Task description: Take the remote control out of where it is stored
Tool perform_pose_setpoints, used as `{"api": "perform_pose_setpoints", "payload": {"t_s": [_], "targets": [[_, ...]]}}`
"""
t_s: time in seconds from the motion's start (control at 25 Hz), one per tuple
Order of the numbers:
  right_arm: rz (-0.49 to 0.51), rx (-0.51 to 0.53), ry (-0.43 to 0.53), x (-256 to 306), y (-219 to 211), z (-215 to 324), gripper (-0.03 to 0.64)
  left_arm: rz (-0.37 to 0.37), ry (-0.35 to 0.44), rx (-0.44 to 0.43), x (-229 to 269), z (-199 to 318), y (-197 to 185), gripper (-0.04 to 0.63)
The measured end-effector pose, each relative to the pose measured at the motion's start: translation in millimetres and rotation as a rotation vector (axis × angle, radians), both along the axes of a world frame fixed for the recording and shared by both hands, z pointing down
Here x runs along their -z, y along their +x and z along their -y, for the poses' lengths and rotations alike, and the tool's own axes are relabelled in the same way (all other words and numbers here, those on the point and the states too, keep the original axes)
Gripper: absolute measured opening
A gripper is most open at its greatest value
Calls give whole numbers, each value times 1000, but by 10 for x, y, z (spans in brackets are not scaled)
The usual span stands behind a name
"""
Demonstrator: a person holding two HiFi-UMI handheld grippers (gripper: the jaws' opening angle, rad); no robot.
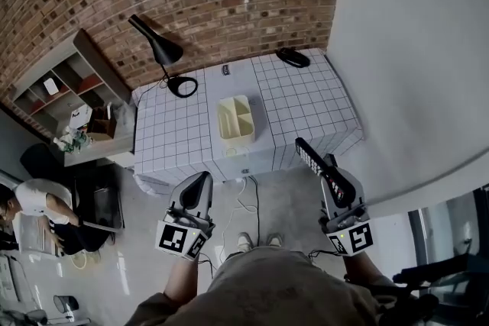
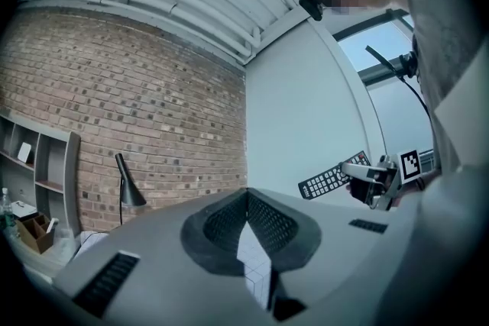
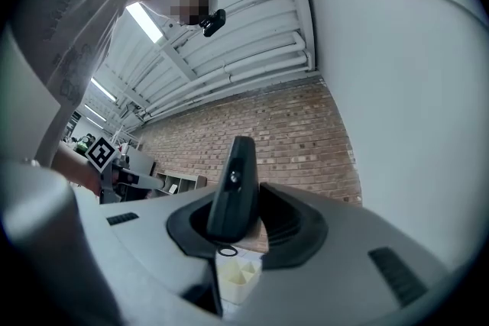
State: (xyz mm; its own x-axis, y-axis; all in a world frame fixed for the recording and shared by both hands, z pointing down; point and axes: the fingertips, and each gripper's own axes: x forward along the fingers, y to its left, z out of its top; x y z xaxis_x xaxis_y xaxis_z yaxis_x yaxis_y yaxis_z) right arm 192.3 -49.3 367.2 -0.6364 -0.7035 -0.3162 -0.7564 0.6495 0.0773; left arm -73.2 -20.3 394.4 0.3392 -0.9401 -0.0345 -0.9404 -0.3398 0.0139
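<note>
One remote control point(image 1: 313, 162) slants up-left out of right gripper point(image 1: 335, 181).

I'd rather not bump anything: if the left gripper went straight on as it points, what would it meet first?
Probably nothing near: the left gripper, tongs shut, points level across the tiled table towards the corner where brick wall meets white wall. Whether it clears the table is unclear.

Your white tiled counter point(image 1: 306, 99) sits against the brick wall. A cream organizer point(image 1: 235, 118) lies near its middle, a black lamp point(image 1: 181, 85) stands at the back left corner, a small dark item point(image 1: 226, 70) lies by the back edge, and a black object point(image 1: 293, 57) lies at the back right.
</note>
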Motion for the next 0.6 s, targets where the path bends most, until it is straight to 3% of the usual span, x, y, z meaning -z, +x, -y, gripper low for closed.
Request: {"api": "perform_pose_setpoints", "payload": {"t_s": [0.4, 0.6], "targets": [[-36, -18, 69, 294, -190, -139, 98, 29, 5, -19, -5, -4, -171, 5], [-54, -14, 60, 243, -308, -177, 97, 64, 21, -37, -30, -57, -196, 5]]}}
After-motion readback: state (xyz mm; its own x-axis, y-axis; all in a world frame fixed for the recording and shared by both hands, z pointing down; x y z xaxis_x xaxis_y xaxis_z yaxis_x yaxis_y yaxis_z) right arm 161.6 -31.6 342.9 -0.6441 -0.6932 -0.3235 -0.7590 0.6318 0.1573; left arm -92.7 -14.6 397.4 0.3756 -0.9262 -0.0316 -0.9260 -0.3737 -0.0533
